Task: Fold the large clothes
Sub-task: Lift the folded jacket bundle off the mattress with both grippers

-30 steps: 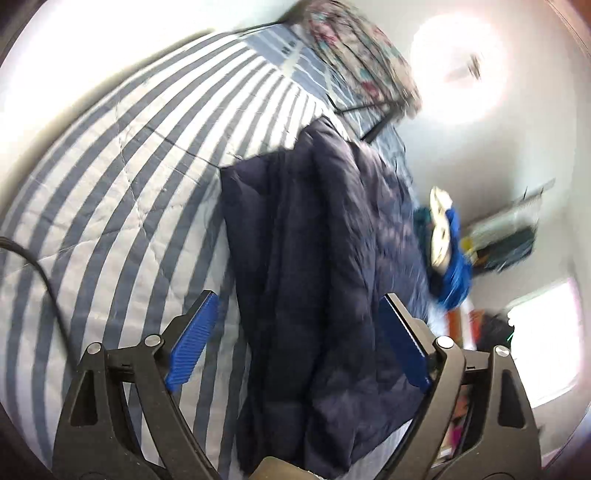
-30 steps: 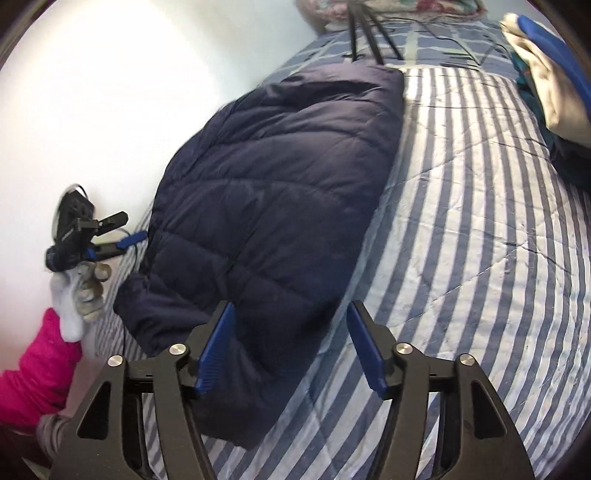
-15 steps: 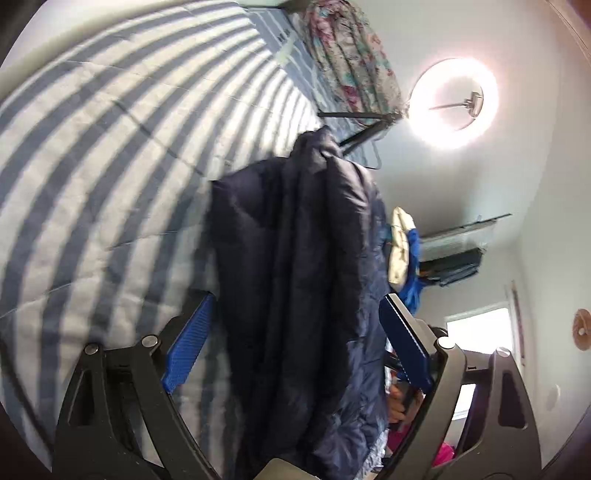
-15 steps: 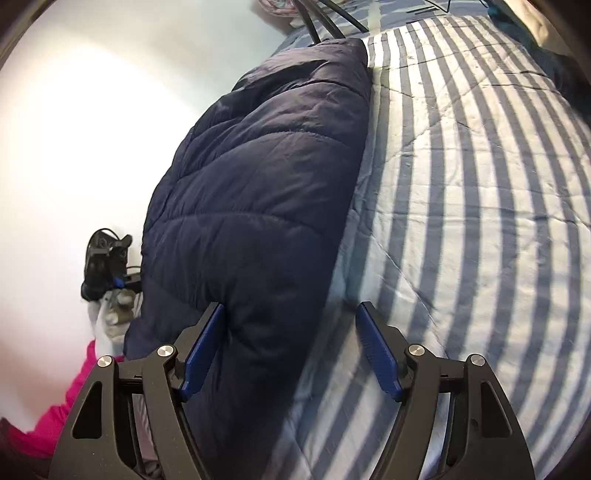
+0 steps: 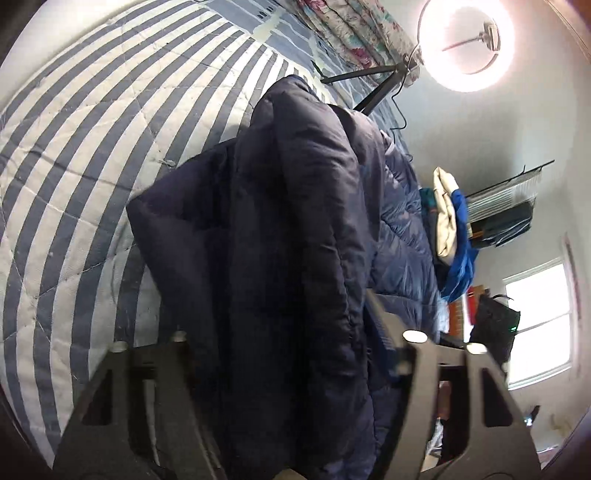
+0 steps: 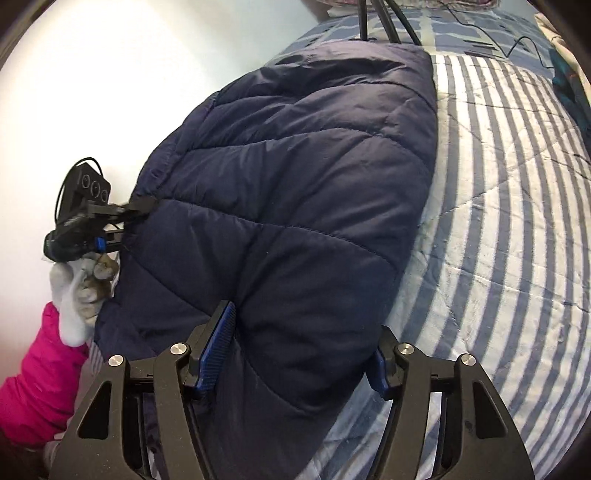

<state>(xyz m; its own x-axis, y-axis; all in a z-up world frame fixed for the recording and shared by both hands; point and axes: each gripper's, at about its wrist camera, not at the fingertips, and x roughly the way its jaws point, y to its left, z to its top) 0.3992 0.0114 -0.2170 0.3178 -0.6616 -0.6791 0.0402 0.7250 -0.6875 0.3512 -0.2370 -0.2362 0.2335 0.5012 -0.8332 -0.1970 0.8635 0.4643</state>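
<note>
A navy quilted jacket [image 5: 295, 203] lies folded lengthwise on the striped bedspread [image 5: 92, 147]. My left gripper [image 5: 280, 325] is at its near edge with its jaws closing. A thick fold fills the gap and drapes over the left finger, so the pads squeeze it. In the right wrist view the jacket [image 6: 295, 177] spreads out ahead, and the left gripper [image 6: 129, 223] bites its left edge, held by a gloved hand [image 6: 81, 295] with a pink sleeve [image 6: 37, 369]. My right gripper [image 6: 299, 350] straddles the near corner, jaws closing, with puffy fabric between the blue pads [image 6: 218, 347].
A ring light [image 5: 465, 40] on a tripod [image 5: 369, 81] stands at the bed's far end, its legs [image 6: 380, 14] just past the jacket. A pile of clothes [image 5: 450, 221] lies at the bed's right side. A white wall [image 6: 92, 92] runs along the left.
Both grippers moved forward and down onto the jacket. The left jaws narrowed around the fold, which now covers one finger. The jacket's corner now sits between the right pads.
</note>
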